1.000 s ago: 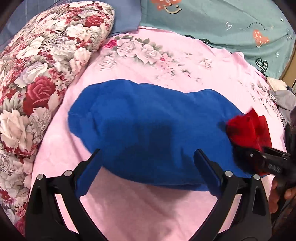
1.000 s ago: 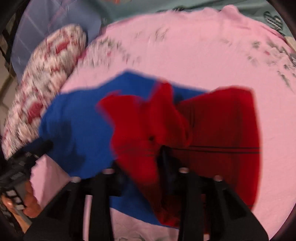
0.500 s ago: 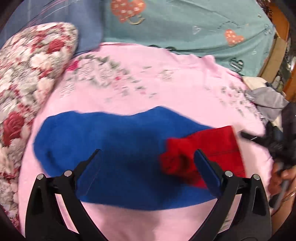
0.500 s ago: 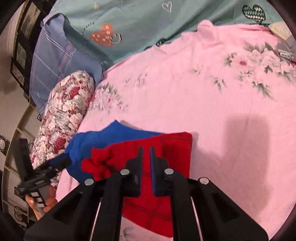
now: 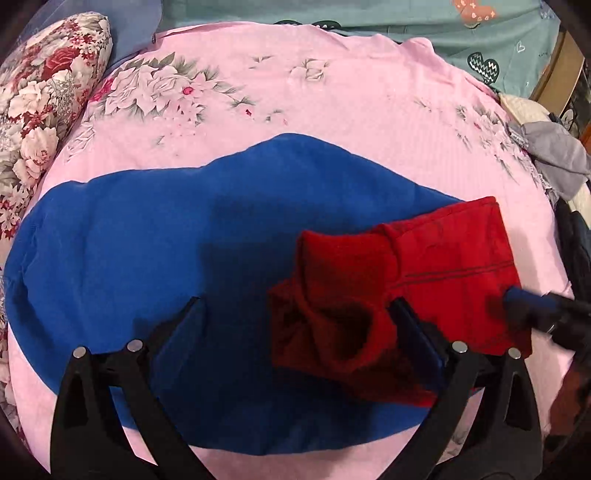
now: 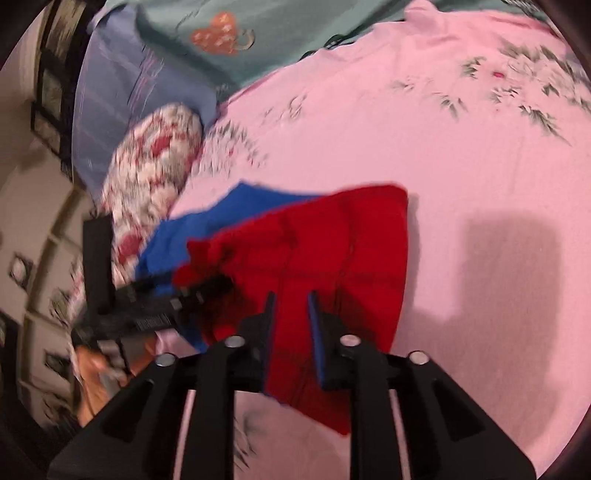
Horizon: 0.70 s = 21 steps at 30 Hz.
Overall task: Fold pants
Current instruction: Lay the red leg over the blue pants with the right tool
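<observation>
The pants lie on the pink bed sheet (image 5: pixel 332 110). They are blue (image 5: pixel 147 251) with a red end (image 5: pixel 436 266) folded and bunched over the blue on the right. My left gripper (image 5: pixel 295 306) is open wide just above the blue cloth, its right finger at the crumpled red edge. My right gripper (image 6: pixel 290 299) hovers over the red part (image 6: pixel 332 240), its jaws a little apart with nothing between them. It also shows in the left wrist view (image 5: pixel 535 302) at the red end's right edge.
A floral pillow (image 5: pixel 40 96) lies at the left. A teal cover with hearts (image 5: pixel 406 18) lies behind the sheet. A pile of grey and white clothes (image 5: pixel 554 155) sits at the right edge of the bed.
The right gripper let go of the red end, which now lies on the blue cloth, and its jaws opened slightly. The left gripper moved closer to the pants.
</observation>
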### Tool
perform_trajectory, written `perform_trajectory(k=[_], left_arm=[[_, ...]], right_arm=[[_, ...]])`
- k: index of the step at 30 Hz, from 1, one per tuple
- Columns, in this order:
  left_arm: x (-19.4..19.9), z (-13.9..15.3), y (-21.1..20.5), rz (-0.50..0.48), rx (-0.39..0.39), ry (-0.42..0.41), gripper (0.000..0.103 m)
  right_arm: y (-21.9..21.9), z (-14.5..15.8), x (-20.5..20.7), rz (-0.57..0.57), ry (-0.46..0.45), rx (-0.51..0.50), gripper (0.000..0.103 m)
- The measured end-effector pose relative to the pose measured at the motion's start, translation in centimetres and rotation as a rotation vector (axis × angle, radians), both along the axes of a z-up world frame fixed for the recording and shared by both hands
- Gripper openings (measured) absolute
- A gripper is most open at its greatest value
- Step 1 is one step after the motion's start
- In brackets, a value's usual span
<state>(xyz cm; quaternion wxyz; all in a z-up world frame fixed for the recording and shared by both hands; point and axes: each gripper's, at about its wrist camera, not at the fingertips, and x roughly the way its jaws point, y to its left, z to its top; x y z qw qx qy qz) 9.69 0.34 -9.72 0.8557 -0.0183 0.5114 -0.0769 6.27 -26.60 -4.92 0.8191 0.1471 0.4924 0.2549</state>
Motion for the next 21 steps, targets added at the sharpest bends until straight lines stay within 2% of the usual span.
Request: perform_trajectory(k=[2,5,6,7,8,11,14,15,17,18,21], left_arm=[[0.3,-0.7,0.5,0.000,-0.038,0.022,0.101],[0.0,-0.8,-0.3,-0.026,0.009,0.006,0.101],[-0.2,-0.2,-0.1,-0.020,-0.011,0.007,0.101],[-0.9,0.8,0.5,-0.023,-0.068,-0.016,0.101],[-1.3,1.4,0.9,-0.026,-0.087,-0.030,0.101],[-3.3,4.0,3.8,0.008,-0.167,-0.082,0.101],[-4.9,5.4,8.2,0.102,-0.234,-0.109,0.101],[-5.2,5.5,9.5,0.144,-0.230,-0.107,0.101],[-5.8,5.1,12.3,0.262,-0.170,-0.086,0.100],[-6.0,4.7,13.6,0.306,-0.171,-0.084,0.100],[-6.2,3.3,17.2,0.380,-0.252,-0.047,0.097]], right_arm=[[0.4,-1.5,-0.5,-0.001,0.010,-0.089,0.030],[-1.3,-1.9,-0.3,-0.039,0.043,0.011,0.030],[-1.5,-1.8,-0.3,-0.054,0.050,0.039,0.032],[-1.8,-1.6,-0.4,-0.063,0.046,0.068,0.034],[-1.9,-1.3,-0.5,-0.064,0.029,0.090,0.037],[-2.7,-1.2,-0.7,-0.092,-0.018,0.169,0.056],[-3.6,-1.5,-0.4,-0.125,-0.001,0.237,0.057],[-3.8,-1.5,-0.3,-0.132,0.001,0.250,0.057],[-4.2,-1.3,-0.3,-0.153,-0.016,0.261,0.058],[-4.5,-1.2,-0.4,-0.160,-0.022,0.257,0.058],[-4.7,-1.4,-0.3,-0.184,-0.021,0.245,0.058]])
